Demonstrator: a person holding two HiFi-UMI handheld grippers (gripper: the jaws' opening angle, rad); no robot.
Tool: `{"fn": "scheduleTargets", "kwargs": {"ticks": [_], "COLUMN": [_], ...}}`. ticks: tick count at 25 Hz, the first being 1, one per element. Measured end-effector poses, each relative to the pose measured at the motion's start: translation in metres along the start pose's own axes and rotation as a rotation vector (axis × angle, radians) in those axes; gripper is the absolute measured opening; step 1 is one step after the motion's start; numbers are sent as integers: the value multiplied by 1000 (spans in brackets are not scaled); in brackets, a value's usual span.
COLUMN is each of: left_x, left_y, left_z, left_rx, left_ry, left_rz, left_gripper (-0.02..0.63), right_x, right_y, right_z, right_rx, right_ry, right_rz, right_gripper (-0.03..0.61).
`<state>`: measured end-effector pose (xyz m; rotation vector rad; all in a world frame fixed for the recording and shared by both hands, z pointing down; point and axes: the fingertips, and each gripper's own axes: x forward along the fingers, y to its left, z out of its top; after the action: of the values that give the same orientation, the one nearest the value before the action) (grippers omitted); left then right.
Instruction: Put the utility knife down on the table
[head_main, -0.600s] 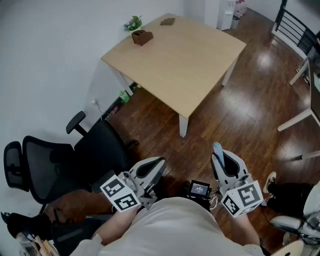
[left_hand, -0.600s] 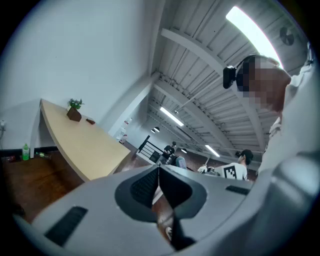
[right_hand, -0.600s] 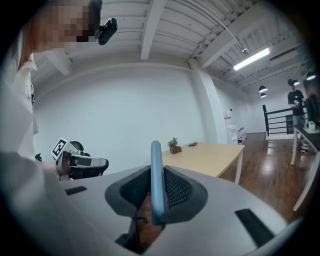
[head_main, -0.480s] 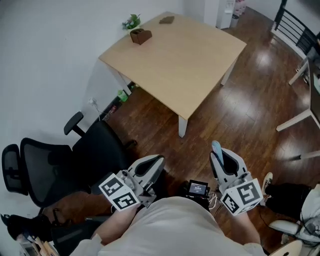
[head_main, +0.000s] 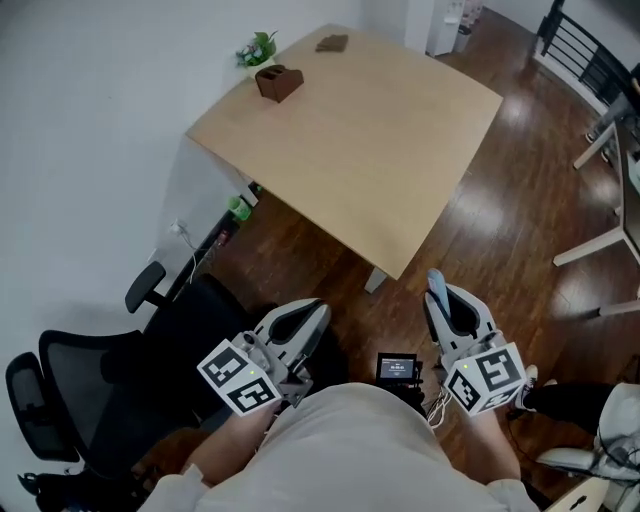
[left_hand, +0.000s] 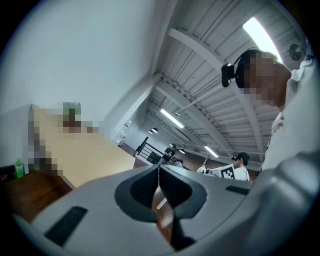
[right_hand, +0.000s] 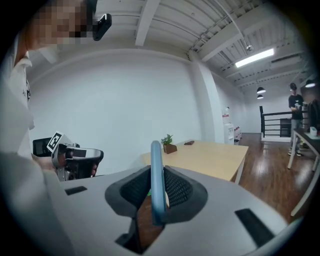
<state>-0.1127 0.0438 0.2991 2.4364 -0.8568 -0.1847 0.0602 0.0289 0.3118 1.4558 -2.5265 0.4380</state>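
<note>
My right fingers (right_hand: 176, 188) clenched what looked like the blue utility knife (right_hand: 156, 180), its long axis pointing twelve o'clock toward the worktop (head_main: 380, 140); my left fingers (left_hand: 141, 186) were closed, empty.

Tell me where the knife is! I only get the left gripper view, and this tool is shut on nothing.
Observer: The right tool has it. The blue utility knife stands up between its closed jaws.
Operator: Is it over the table yet?
Observer: No. The head view shows it over the wood floor, just short of the table.
Operator: Anything on the table?
Observer: A brown holder and a small green plant near the far corner.
</note>
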Motion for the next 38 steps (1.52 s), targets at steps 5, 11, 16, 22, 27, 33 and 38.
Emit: {"fn": "scheduleTargets", "kwargs": {"ticks": [5,11,16,22,27,33,38], "left_x": [7,14,24,35,50,63,65], "left_y": [43,66,77,93,96,99,102], "left_z": [26,36,40,42,43,33,27], "left_rx": [-4,-42,-51,-70,-81,-96,-111], "left_ry": [23,23,10,-25,-35,-15,-8], "left_rz": [-30,-25,19,111,174,238,280], "left_gripper": [2,2,2,2,2,2,2], "right_x": [43,71,104,158,212,277,320], "right_y": [-2,-8,-29,-64,-109,-151,-168], "right_z": [13,24,22,9,-14,-54,-97], "right_rx": [5,-5,-17,-56,-93,-127,-127], "right_ry": [9,36,68,136,226,352,464], "right_rz": [-53,-68,-35,19,37,54,52], "right_gripper": [77,77,77,77,77,77,77]}}
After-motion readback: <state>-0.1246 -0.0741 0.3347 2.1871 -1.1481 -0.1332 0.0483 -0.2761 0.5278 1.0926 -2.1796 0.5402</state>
